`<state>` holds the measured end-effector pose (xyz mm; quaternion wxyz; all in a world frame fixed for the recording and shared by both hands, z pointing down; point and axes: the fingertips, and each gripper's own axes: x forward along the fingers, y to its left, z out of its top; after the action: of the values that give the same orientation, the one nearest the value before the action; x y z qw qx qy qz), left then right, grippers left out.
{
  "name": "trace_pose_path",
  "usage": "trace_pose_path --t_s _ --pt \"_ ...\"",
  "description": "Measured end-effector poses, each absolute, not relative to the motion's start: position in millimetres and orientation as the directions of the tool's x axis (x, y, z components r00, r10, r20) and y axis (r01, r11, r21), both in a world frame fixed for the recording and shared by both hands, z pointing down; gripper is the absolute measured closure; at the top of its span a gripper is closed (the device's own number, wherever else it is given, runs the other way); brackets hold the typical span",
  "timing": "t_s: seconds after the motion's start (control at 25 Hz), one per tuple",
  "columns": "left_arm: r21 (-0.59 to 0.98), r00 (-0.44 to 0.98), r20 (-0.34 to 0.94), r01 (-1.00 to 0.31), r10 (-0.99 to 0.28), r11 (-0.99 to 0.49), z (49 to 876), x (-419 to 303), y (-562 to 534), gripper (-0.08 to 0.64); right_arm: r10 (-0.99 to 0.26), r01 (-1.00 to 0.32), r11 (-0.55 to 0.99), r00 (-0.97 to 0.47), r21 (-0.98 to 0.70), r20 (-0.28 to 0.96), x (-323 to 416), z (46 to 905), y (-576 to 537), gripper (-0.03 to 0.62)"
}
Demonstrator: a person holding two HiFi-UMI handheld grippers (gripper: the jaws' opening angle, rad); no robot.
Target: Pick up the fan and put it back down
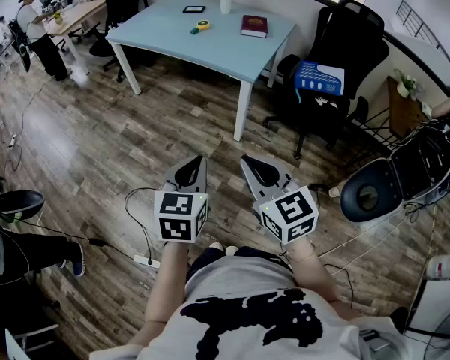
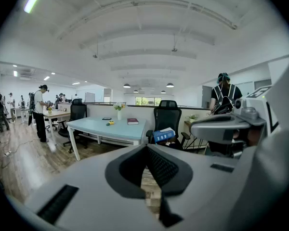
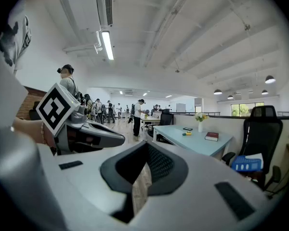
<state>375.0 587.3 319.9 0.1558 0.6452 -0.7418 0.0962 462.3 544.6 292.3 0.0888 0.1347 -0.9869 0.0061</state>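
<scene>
Left gripper (image 1: 193,172), right gripper (image 1: 259,175) side by side, pointing forward; jaws together, empty.

Blue table (image 1: 226,51) with book (image 1: 254,26), vase (image 1: 225,4)

White tee (image 1: 247,317), black print; grey left tongs (image 1: 197,162), right tongs (image 1: 247,162); black-white marker cubes (image 1: 181,216).

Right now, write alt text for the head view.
The left gripper and right gripper, both shut and empty, point forward over a wooden floor. Ahead stands a light blue table with a dark red book; a black office chair sits to its right.
</scene>
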Motion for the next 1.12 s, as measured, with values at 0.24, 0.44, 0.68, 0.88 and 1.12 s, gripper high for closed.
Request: trace_pose_path --t_s 0.24,0.44,0.68,0.88,1.12 --pt "0.08 -0.104 0.362 -0.987 -0.926 0.142 324 375 587 0.549 -0.257 -0.262 0.965 -0.948 0.0 0.186 462 298 542 0.589" --pt "0.1 -0.085 0.37 -0.986 -0.925 0.131 329 378 588 0.549 -0.248 -0.253 0.967 -0.95 -0.003 0.19 461 298 544 0.589" --pt "0.087 -0.108 0.36 -0.985 -0.927 0.148 327 376 583 0.549 -0.242 -0.254 0.965 -0.957 -0.066 0.159 458 298 541 0.589" --pt "0.07 -0.066 0.304 -0.993 -0.95 0.092 316 382 578 0.549 -0.196 -0.209 0.975 -0.967 -0.07 0.161 457 299 542 0.589" --pt "0.086 -0.114 0.246 -0.987 -0.963 0.139 314 380 578 0.548 -0.176 -0.189 0.978 -0.976 -0.089 0.131 464 300 546 0.589"
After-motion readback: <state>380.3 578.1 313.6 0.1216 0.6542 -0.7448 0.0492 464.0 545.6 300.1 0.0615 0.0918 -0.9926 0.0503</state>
